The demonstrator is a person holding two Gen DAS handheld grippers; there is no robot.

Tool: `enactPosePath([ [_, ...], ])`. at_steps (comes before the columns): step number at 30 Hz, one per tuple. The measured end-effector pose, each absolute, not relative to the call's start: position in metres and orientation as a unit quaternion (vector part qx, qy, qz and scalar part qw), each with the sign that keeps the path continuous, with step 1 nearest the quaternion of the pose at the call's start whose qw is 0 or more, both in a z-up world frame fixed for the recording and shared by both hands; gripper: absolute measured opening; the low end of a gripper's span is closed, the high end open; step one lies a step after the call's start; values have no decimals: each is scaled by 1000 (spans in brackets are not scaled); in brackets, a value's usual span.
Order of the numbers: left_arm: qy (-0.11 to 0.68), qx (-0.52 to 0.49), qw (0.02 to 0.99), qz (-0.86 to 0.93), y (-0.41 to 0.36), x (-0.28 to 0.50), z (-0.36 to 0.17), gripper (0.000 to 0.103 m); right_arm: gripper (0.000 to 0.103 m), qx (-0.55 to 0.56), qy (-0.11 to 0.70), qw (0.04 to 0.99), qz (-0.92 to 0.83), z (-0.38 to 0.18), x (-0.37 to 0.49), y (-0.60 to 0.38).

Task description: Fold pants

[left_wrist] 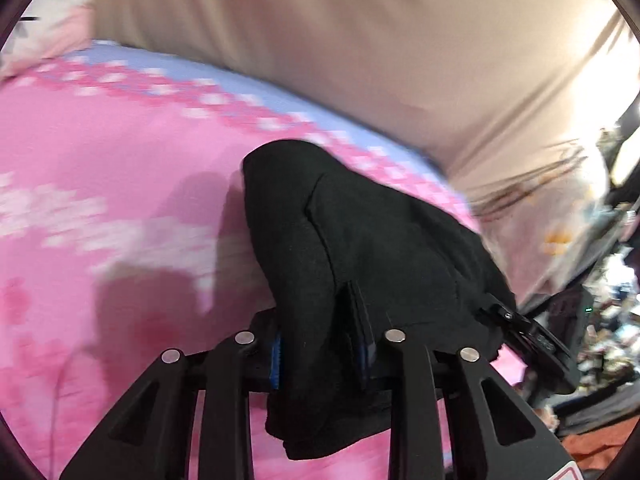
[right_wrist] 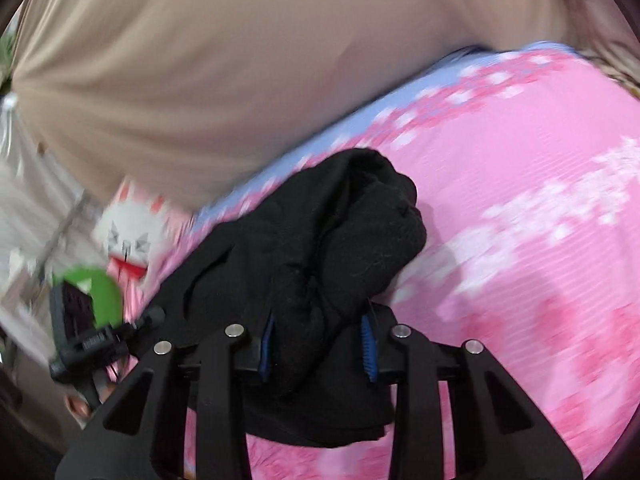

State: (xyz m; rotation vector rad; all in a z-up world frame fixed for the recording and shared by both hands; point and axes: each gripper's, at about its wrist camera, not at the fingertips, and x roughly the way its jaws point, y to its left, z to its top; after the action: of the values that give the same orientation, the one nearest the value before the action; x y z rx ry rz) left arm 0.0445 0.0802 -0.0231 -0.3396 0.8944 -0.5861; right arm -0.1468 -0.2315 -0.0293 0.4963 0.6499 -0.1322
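Pink bedsheet point(left_wrist: 100, 160), cherry-blossom print with a pale blue band along its far edge, soft cotton look, blurred. Tan curtain-like cloth point(left_wrist: 320, 40) rises behind the sheet's blue band, smooth with shallow vertical folds.

Black pants point(left_wrist: 360, 240) lie bunched on the sheet near that blue band: matte, fleecy knit with lint specks, thick rounded folds, one seam ridge visible. Lower edge hangs limp below the fingers.

Left gripper point(left_wrist: 320, 344): jaws partly closed, blue ribbed pads pinching a thick wad of the pants. Right gripper point(right_wrist: 318, 346): jaws likewise narrowed, pads pressed on another bunch of pants point(right_wrist: 340, 240).
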Motion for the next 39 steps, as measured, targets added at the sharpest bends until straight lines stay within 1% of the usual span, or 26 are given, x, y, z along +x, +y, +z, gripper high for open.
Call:
enactPosePath([
  [2,450,-140,849,-239,93,45,-44,32,54,225,348,906,-84,-57,-136,-220],
  [3,459,-144,843,-241,96,45,-53,36,65,218,349,905,-107,-64,-137,-216],
  [5,451,-154,847,-236,105,37,-58,38,67,215,334,910,-114,-54,-144,-212],
  [7,417,-125,875,-210,103,22,-44,34,69,188,326,917,-134,-40,-146,-205],
  [10,372,-81,902,-204,88,2,-22,35,69,134,332,921,-152,-30,-143,-191],
  [12,358,-60,908,-209,78,0,-15,50,70,120,335,921,-157,-30,-136,-185],
  [14,345,-42,914,-211,69,-7,-10,54,68,108,334,922,-166,-30,-128,-187],
  [15,342,-36,915,-211,64,-10,-10,54,65,98,332,923,-169,-29,-125,-184],
  [16,343,-30,914,-215,58,-11,-12,55,56,90,331,923,-171,-28,-123,-181],
  [17,345,-28,912,-219,55,-8,-14,56,50,82,330,924,-173,-27,-122,-181],
  [19,352,-26,908,-225,49,-10,-17,56,32,57,330,924,-187,-23,-117,-176],
  [22,361,-26,904,-227,42,-9,-22,56,20,51,324,926,-187,-15,-118,-174],
  [24,363,-24,904,-226,41,-9,-24,56,16,53,315,931,-176,-6,-124,-171],
  [26,366,-19,904,-219,41,-8,-25,56,14,64,298,939,-161,7,-135,-164],
  [29,370,-20,905,-210,44,-6,-26,60,14,63,276,948,-145,22,-157,-155],
  [31,376,-21,903,-205,45,-3,-30,62,14,76,301,939,-150,7,-159,-163],
  [33,383,-23,901,-203,44,0,-34,62,14,91,342,919,-174,-23,-154,-183],
  [35,391,-24,898,-201,43,2,-38,62,20,113,343,915,-180,-36,-158,-195],
  [36,392,-23,898,-200,42,2,-39,62,27,122,336,916,-182,-34,-162,-198],
  [39,388,-14,900,-198,41,-2,-37,65,30,87,329,919,-201,-23,-163,-190],
])
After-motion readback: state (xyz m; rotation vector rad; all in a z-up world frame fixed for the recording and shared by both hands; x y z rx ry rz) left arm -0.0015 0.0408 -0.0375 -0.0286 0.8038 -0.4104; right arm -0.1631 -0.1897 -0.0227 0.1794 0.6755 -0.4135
